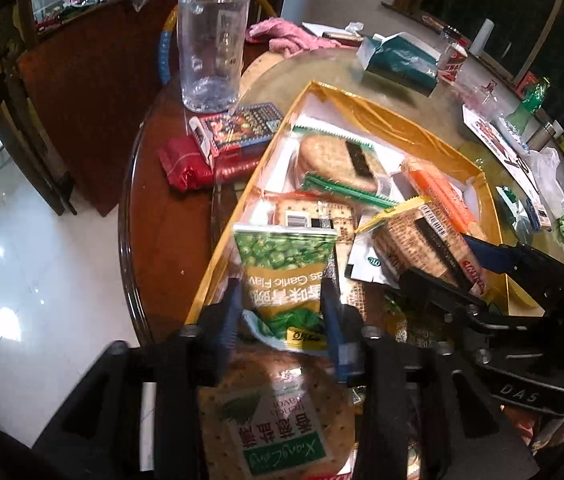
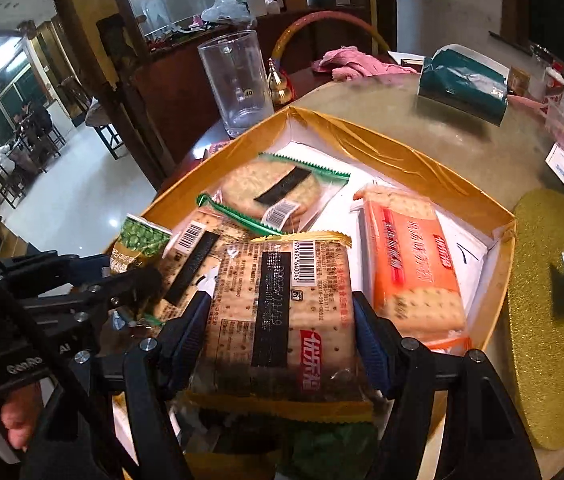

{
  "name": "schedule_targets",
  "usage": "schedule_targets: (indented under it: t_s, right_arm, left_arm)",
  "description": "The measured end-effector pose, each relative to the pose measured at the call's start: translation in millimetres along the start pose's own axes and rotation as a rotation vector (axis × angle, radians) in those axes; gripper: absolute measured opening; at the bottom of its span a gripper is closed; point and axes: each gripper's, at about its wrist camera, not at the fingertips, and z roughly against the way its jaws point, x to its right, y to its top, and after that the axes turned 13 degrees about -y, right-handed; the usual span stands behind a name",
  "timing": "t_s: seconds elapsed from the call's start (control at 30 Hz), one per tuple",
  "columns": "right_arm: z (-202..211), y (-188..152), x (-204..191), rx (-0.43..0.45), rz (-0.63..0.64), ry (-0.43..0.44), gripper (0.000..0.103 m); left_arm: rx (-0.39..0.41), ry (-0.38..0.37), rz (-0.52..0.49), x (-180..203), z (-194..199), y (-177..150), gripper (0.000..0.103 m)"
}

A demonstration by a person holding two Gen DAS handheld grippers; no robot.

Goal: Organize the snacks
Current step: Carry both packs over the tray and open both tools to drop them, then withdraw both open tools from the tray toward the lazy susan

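Observation:
A gold-rimmed box on the round table holds several snack packs. My left gripper is shut on a green pea snack bag, held above the box's near left edge; the bag also shows in the right wrist view. My right gripper is shut on a yellow-edged cracker pack, held over the box; the pack shows in the left wrist view. An orange cracker pack and a round seaweed cracker pack lie inside. A green-labelled cracker pack lies below my left gripper.
A clear glass mug stands beyond the box. A red packet and a card box lie left of it. A teal bag, a pink cloth and a gold glitter disc sit around.

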Motion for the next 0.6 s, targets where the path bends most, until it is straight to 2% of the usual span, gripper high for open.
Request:
schedule_targets:
  t_s: [0.07, 0.13, 0.23, 0.37, 0.43, 0.5, 0.6]
  right_arm:
    - [12, -1, 12, 0.026, -0.055, 0.025, 0.072]
    - [30, -3, 24, 0.074, -0.108, 0.049, 0.082]
    - [60, -17, 42, 0.124, -0.154, 0.086, 0.082]
    - [95, -61, 72, 0.164, -0.211, 0.048, 0.082]
    - [101, -89, 93, 0.146, -0.253, 0.011, 0.082]
    - [103, -124, 116, 0.103, -0.295, -0.058, 0.082]
    - [102, -175, 145, 0.015, -0.366, -0.176, 0.082]
  left_arm:
    - [0.009, -0.017, -0.012, 4, 5, -2, 0.058]
    - [0.045, 0.000, -0.025, 10, 13, -4, 0.075]
    - [0.107, 0.019, -0.046, 25, 28, -11, 0.079]
    - [0.168, 0.024, -0.114, 62, 51, -30, 0.079]
    - [0.204, -0.044, -0.185, 92, 66, -49, 0.086]
    - [0.212, -0.123, -0.238, 115, 72, -65, 0.088]
    - [0.154, -0.192, -0.321, 153, 65, -89, 0.088]
